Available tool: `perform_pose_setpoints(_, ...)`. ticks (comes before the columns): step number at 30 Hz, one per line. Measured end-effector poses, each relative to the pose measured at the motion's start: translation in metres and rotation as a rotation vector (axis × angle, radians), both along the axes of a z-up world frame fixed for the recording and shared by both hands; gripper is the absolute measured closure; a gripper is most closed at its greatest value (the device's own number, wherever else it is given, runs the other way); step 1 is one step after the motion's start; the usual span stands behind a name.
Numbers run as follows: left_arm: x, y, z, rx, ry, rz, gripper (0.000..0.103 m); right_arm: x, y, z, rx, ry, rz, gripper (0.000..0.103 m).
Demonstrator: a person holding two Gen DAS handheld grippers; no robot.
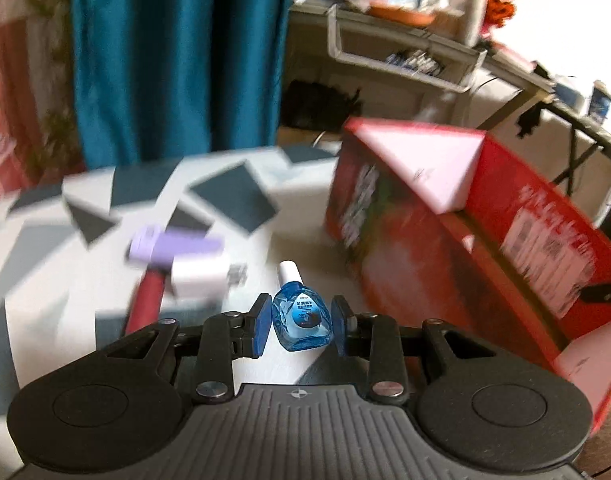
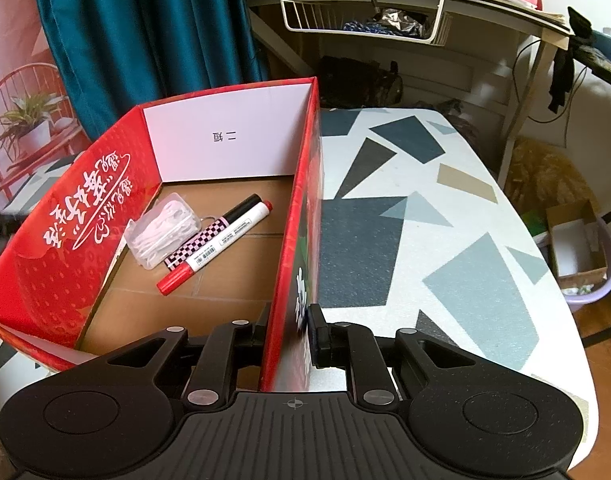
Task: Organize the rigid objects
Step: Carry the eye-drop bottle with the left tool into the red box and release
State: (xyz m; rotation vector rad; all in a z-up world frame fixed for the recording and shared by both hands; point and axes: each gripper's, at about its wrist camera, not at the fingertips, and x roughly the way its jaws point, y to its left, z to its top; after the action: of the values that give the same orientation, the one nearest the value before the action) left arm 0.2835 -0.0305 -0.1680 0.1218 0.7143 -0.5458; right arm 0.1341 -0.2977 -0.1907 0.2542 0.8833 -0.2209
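**Left wrist view: small bottle pinched by its sides, with a box wall to clear**

The left wrist view showed the left tool point(image 1: 298, 326) closed on a small blue bottle point(image 1: 301, 320), one blue pad against each flat side, the white cap pointing away from the camera toward the middle of the frame. The bottle hung above the patterned counter point(image 1: 45, 272), which was smeared by blur. Left of centre, a purple cylinder point(image 1: 173, 246), a white block point(image 1: 199, 280) and a red handle-like piece point(image 1: 145, 300) lay close together on the counter, too blurred to name with certainty. The red box point(image 1: 485, 216) filled the right of the frame.

In the right wrist view the right tool point(image 2: 291, 334) was pinched nearly closed on the box's near-right wall point(image 2: 301, 208), low in the frame. Inside the box, on the cardboard floor, lay a red-capped marker point(image 2: 215, 250), a black-capped marker with a checkered band point(image 2: 221, 226) and a clear case of white pieces point(image 2: 159, 234), all touching or just beside one another.

The bottle was smooth and rounded, so it probably could have twisted or slid out between the pads if swung quickly. The box wall stood tall; a low approach would likely have knocked the bottle against the rim. A drop from height might have sent it bouncing onto the markers. If the right tool's hold on the thin wall slackened, the box might have shifted as the bottle arrived.
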Motion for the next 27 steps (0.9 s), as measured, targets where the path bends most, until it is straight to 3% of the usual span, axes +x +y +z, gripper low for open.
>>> perform_pose_setpoints(6, 0.009, -0.035, 0.040, -0.006, -0.102, -0.108, 0.069, 0.000, 0.000, 0.000, 0.000, -0.001, -0.001, 0.088)
perform_pose_setpoints(12, 0.019, -0.079, 0.052, -0.019, -0.135, -0.185, 0.069, 0.000, 0.000, 0.000, 0.001, -0.003, -0.001, 0.088)
perform_pose_setpoints(19, 0.038, -0.131, 0.026, 0.017, -0.107, -0.195, 0.069, 0.000, 0.000, -0.001, 0.002, -0.006, 0.005, 0.087)
perform_pose_setpoints(27, 0.055, -0.144, 0.013, 0.035, -0.073, -0.205, 0.067, 0.000, -0.001, -0.001, 0.005, -0.008, 0.016, 0.087)
